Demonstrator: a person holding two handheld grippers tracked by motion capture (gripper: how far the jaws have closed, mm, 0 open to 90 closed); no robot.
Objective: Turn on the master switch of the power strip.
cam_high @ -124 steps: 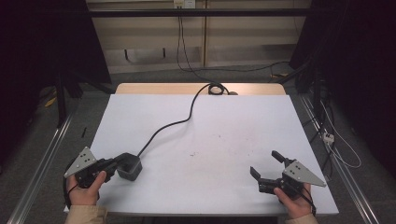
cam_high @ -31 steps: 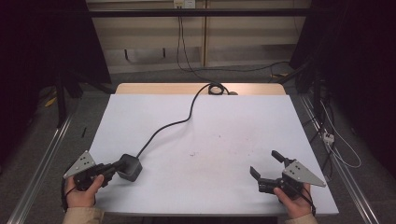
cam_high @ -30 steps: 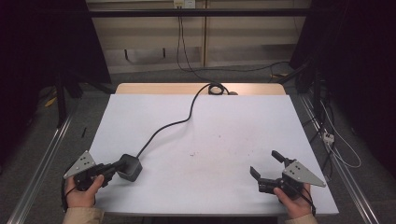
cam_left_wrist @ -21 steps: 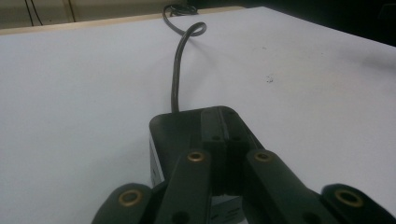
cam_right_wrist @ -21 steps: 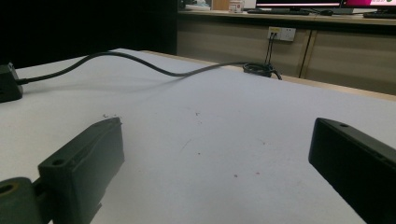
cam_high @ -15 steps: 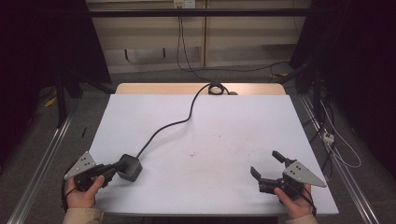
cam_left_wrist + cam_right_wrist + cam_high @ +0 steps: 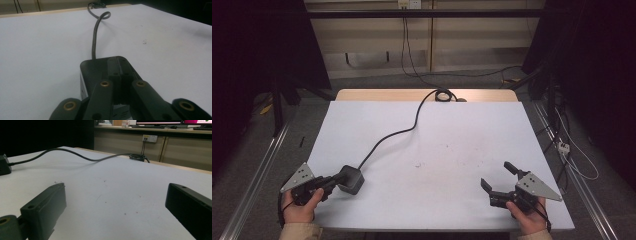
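Note:
A black power block (image 7: 353,180) lies at the front left of the white table (image 7: 462,125), with its dark cable (image 7: 397,134) running to the far edge. My left gripper (image 7: 338,179) is shut, its jaws pressed together with nothing between them. In the left gripper view the fingertips (image 7: 118,60) lie over the top of the block (image 7: 93,71), and the cable (image 7: 94,37) leads away beyond. At the front right, my right gripper (image 7: 496,174) rests open and empty. The right gripper view shows bare table between its jaws (image 7: 116,188), and the block (image 7: 4,167) far off at the left.
The cable ends in a coil (image 7: 443,95) at the table's far edge, below a wall socket (image 7: 148,138). Metal rails (image 7: 257,170) run along both sides of the table, and loose wires (image 7: 569,150) lie on the floor to the right.

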